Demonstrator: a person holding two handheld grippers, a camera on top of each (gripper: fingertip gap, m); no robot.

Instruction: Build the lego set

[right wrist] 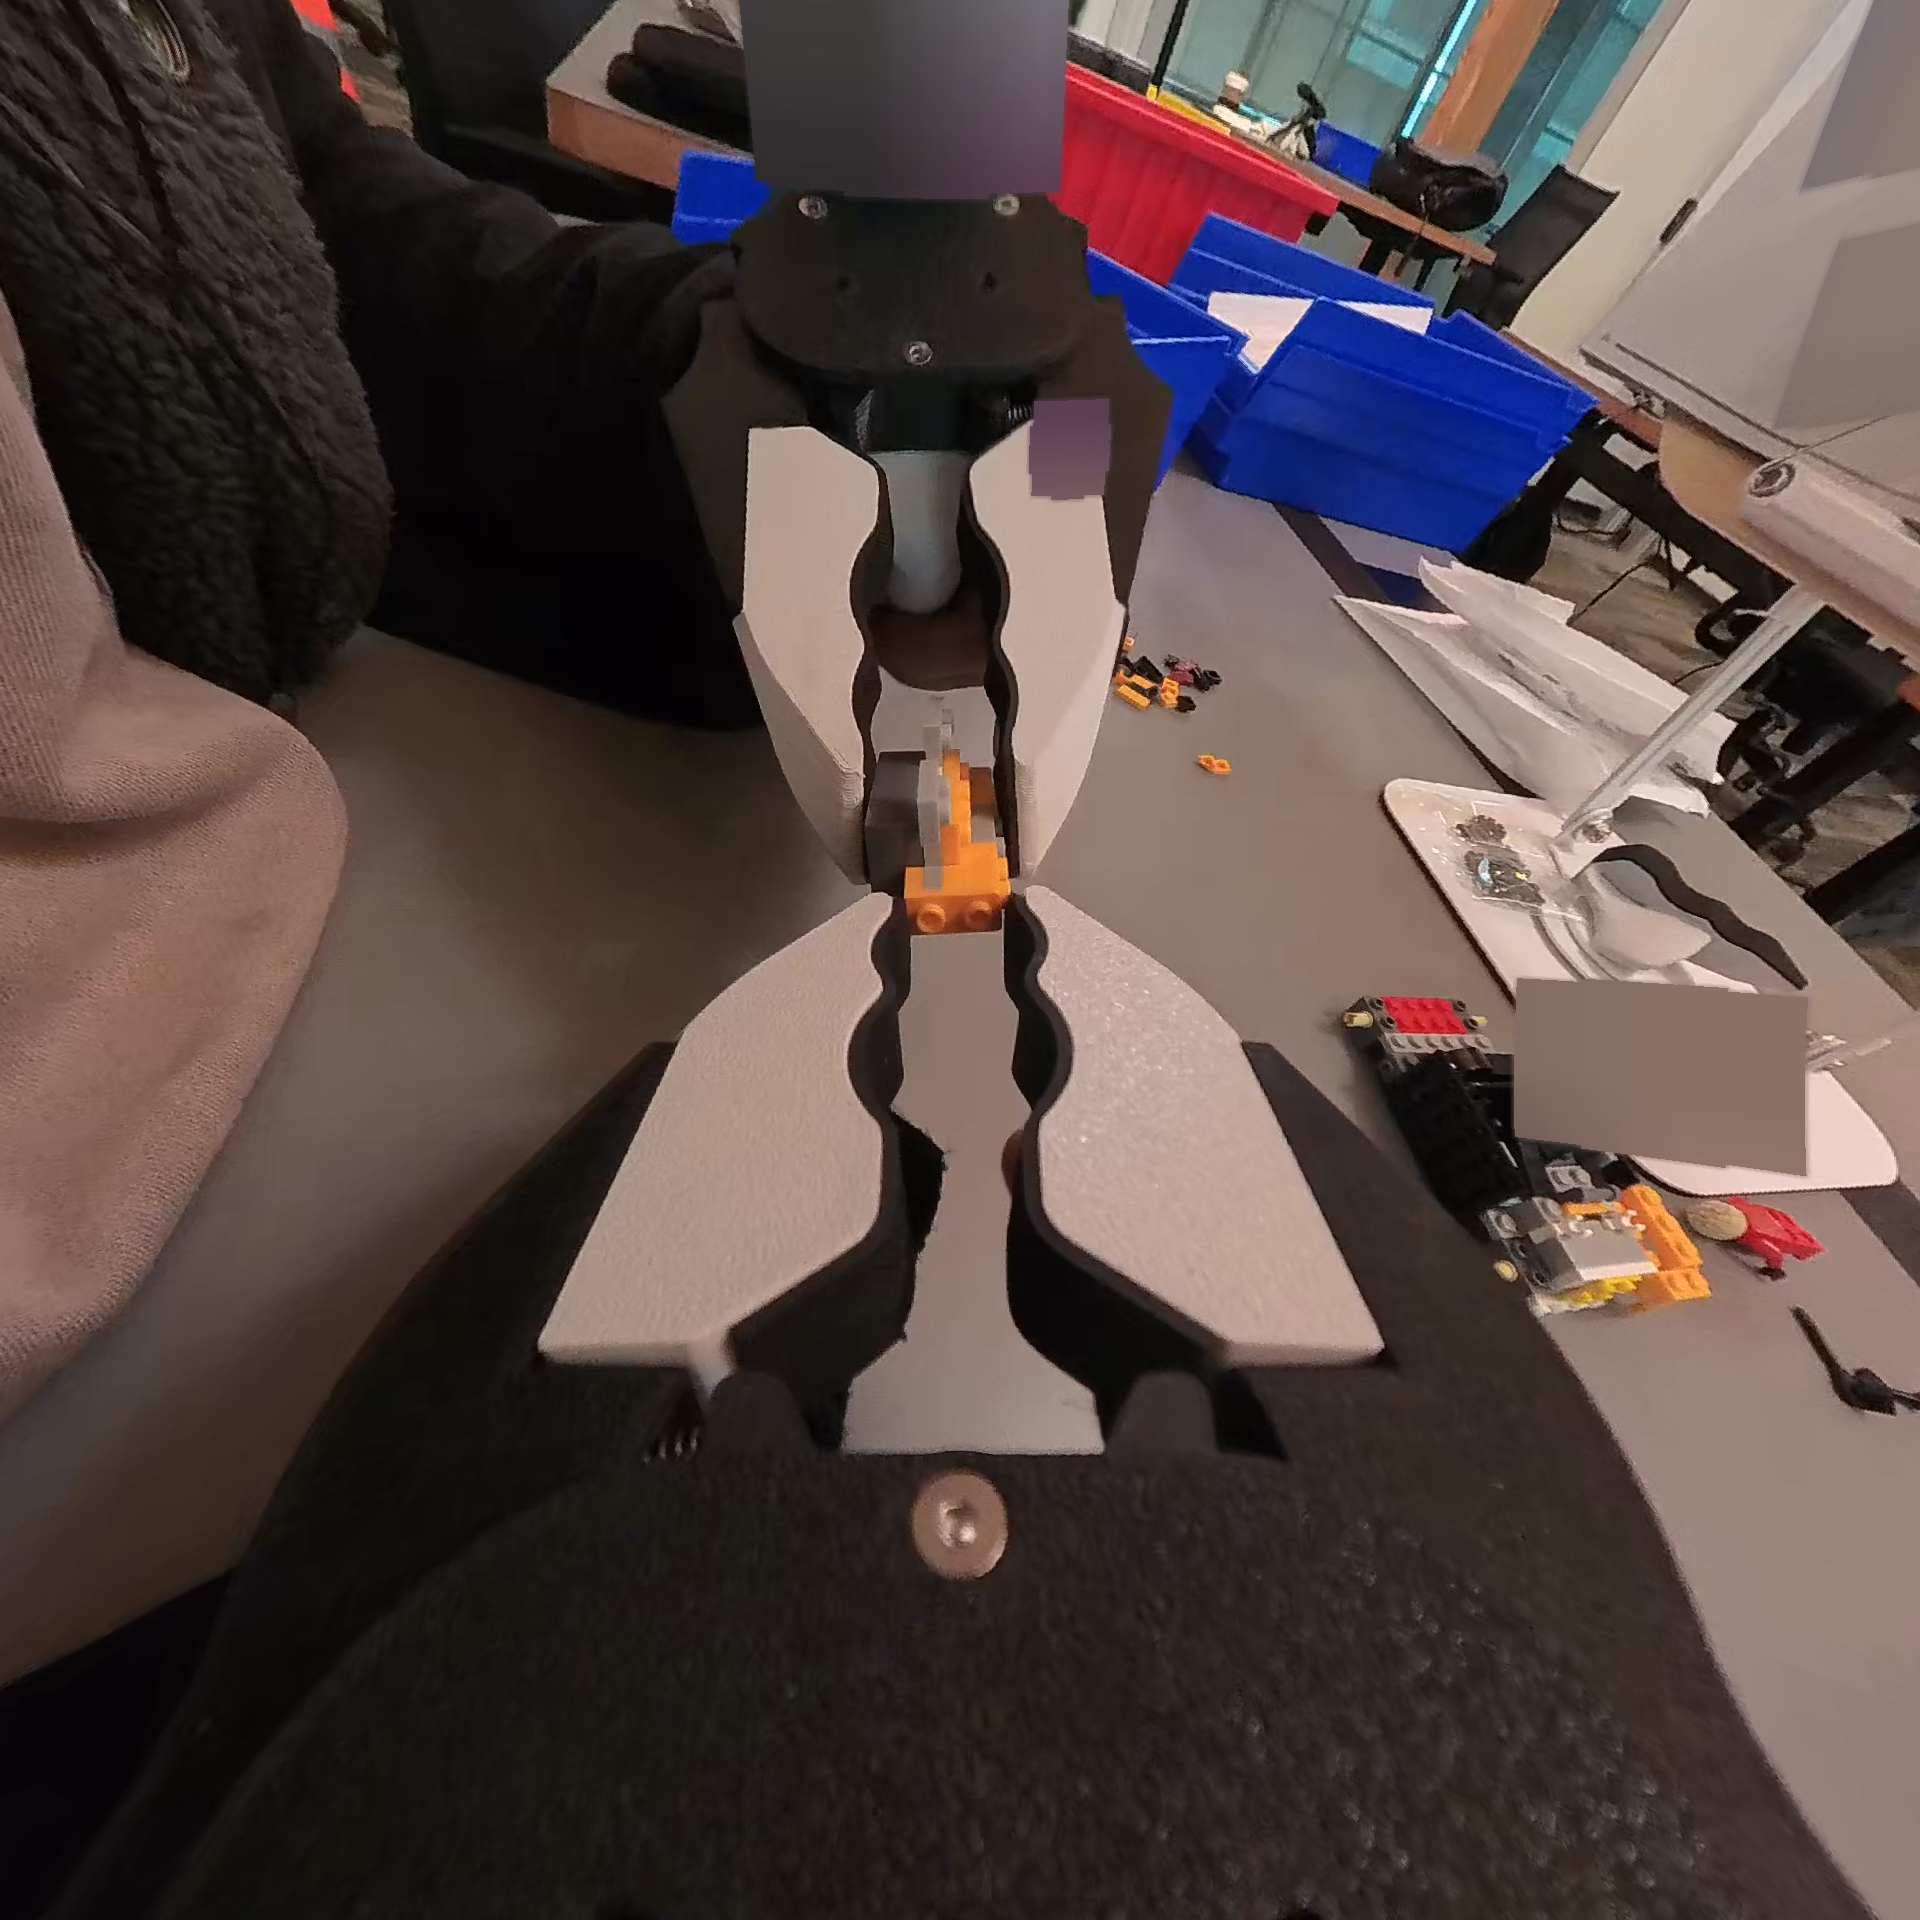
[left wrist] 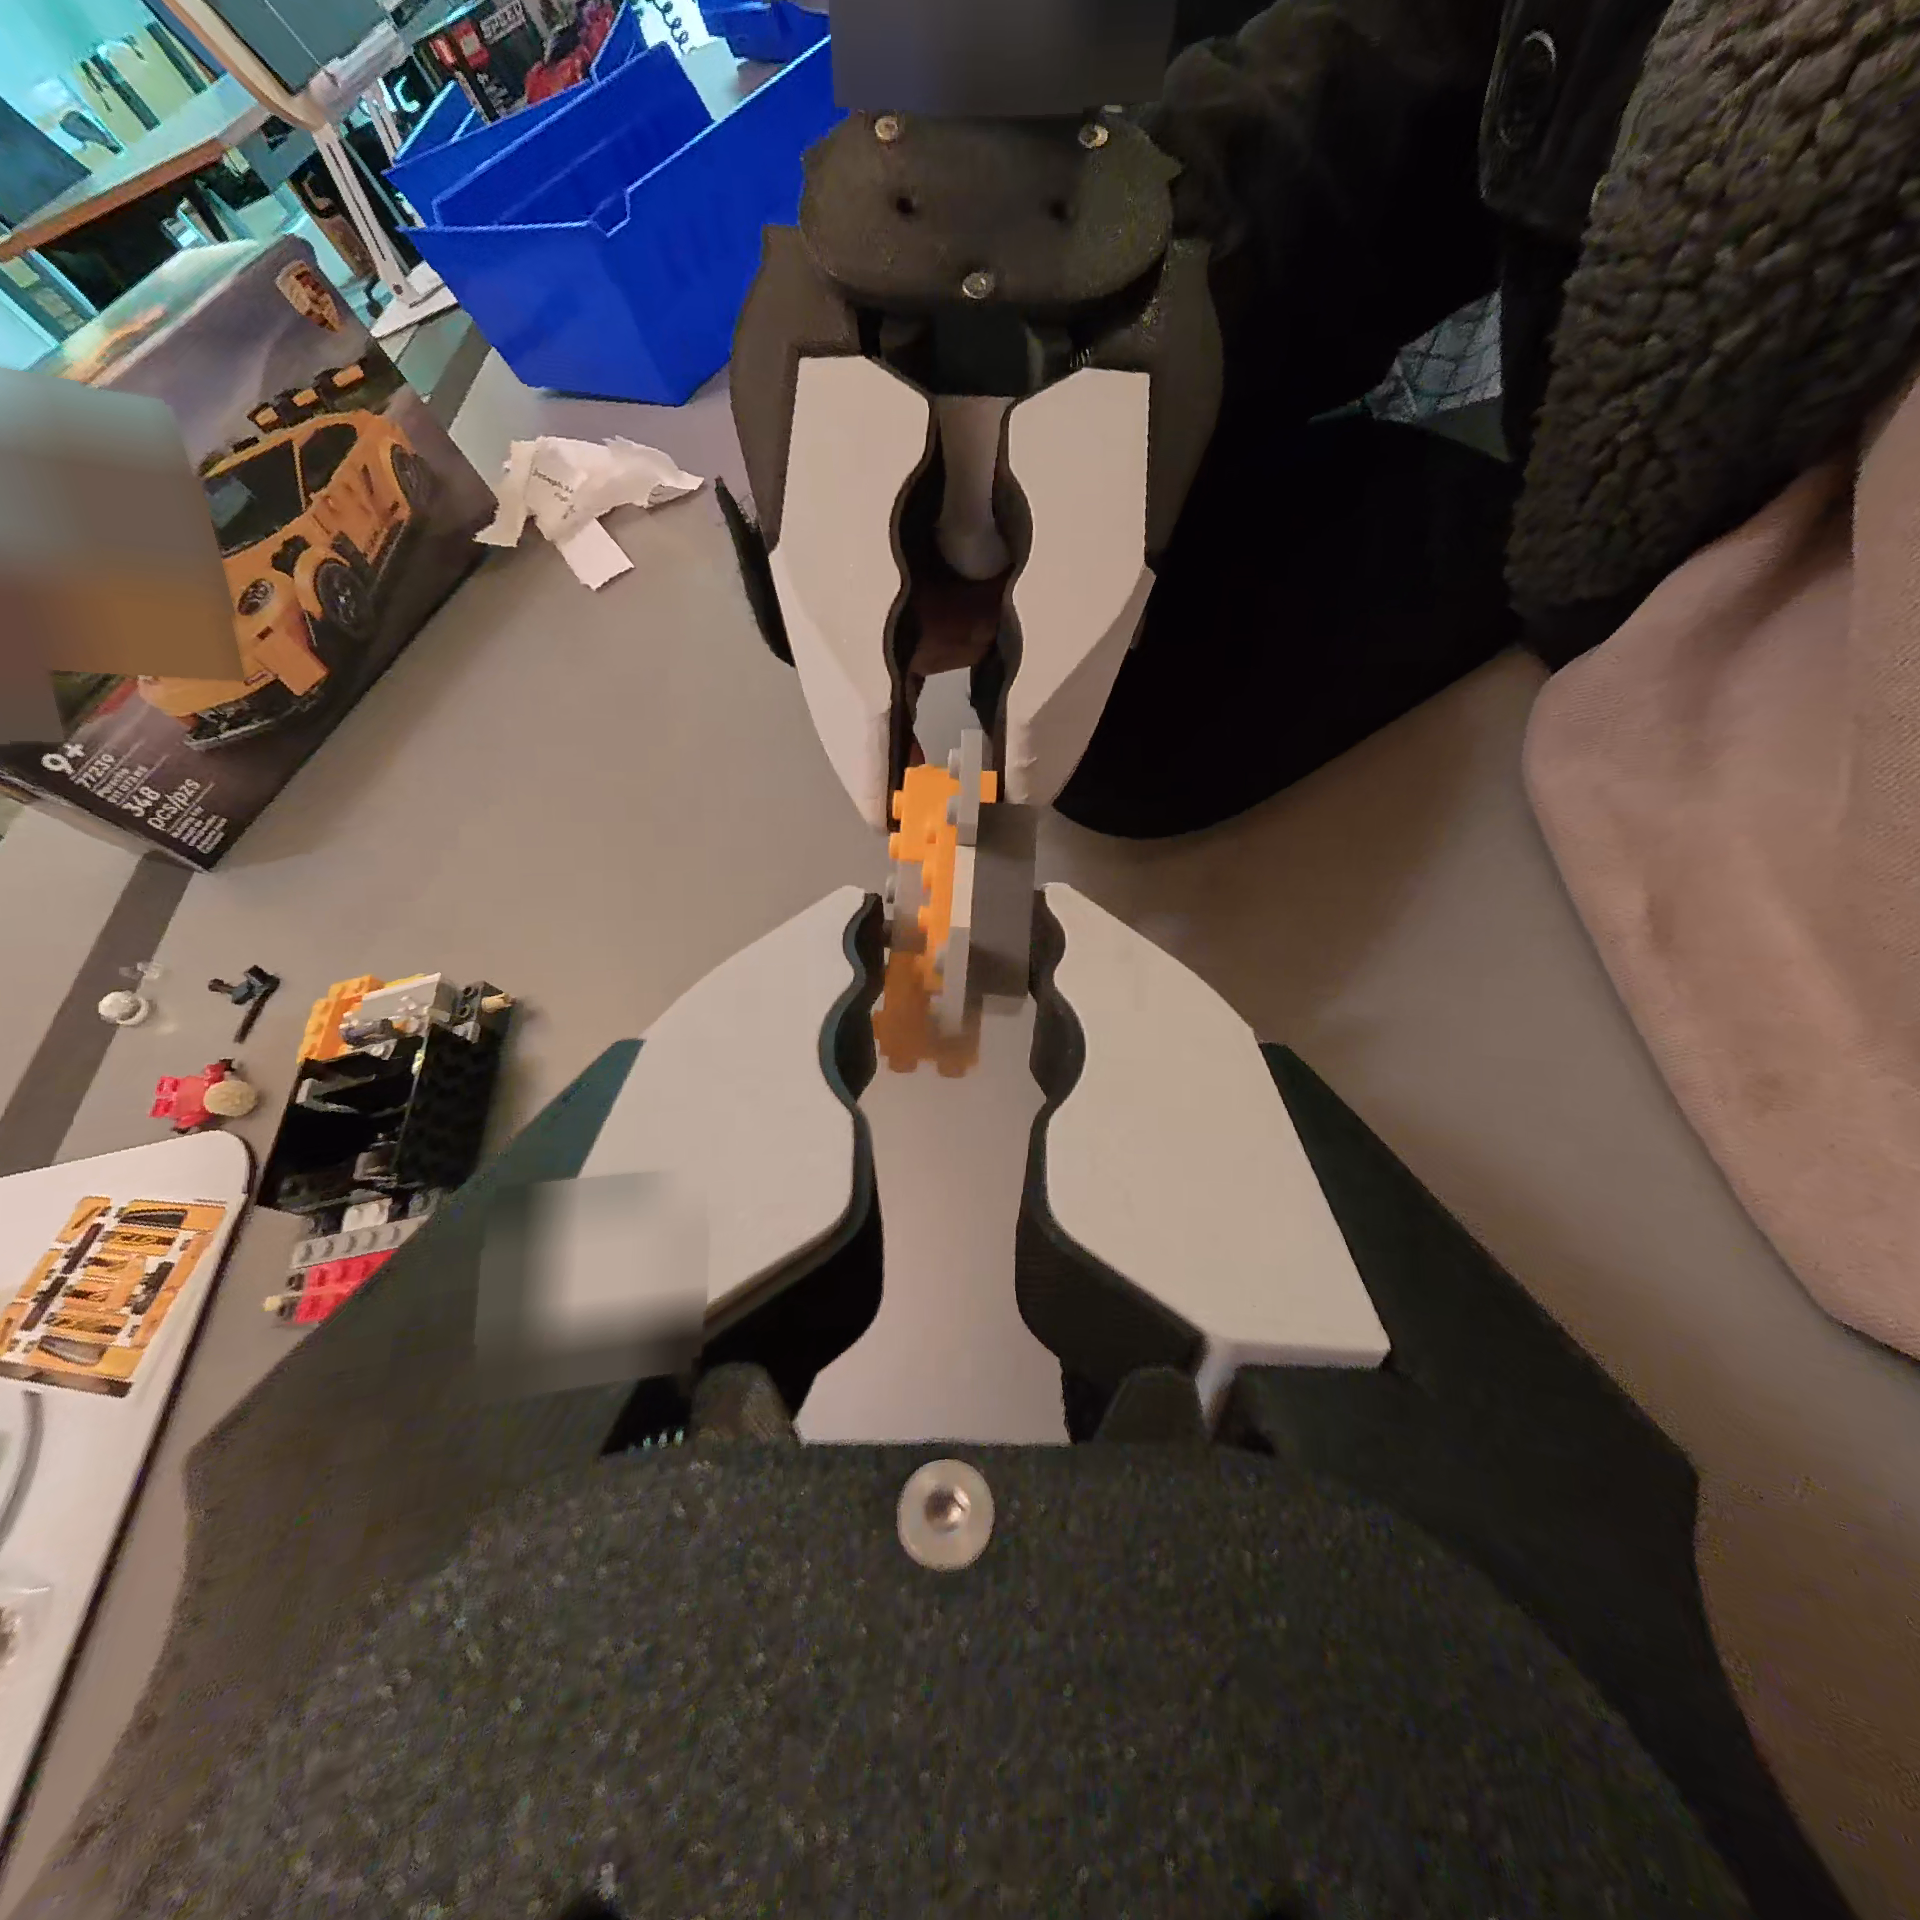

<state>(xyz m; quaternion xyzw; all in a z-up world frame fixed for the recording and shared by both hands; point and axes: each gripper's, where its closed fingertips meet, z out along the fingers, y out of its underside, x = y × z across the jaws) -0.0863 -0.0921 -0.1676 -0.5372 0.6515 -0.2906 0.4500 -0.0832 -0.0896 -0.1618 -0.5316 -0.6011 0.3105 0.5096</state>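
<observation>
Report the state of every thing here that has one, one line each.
left tool: shut on the orange-grey sub-assembly
right tool: shut on the sub-assembly's other end
black chassis: part-built, resting on the table, ungripped
set box: lying flat on the table
paper bag: torn open, crumpled

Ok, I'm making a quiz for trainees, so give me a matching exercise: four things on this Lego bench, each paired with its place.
Things:
1. orange-and-grey sub-assembly
2. black chassis
3. blue bin
4. sticker sheet

Places:
A. on the grey table, beside the tray
B. on the white tray
C. between the left gripper and right gripper
D. at the table's far end

Pairs: 1-C, 2-A, 3-D, 4-B
</observation>
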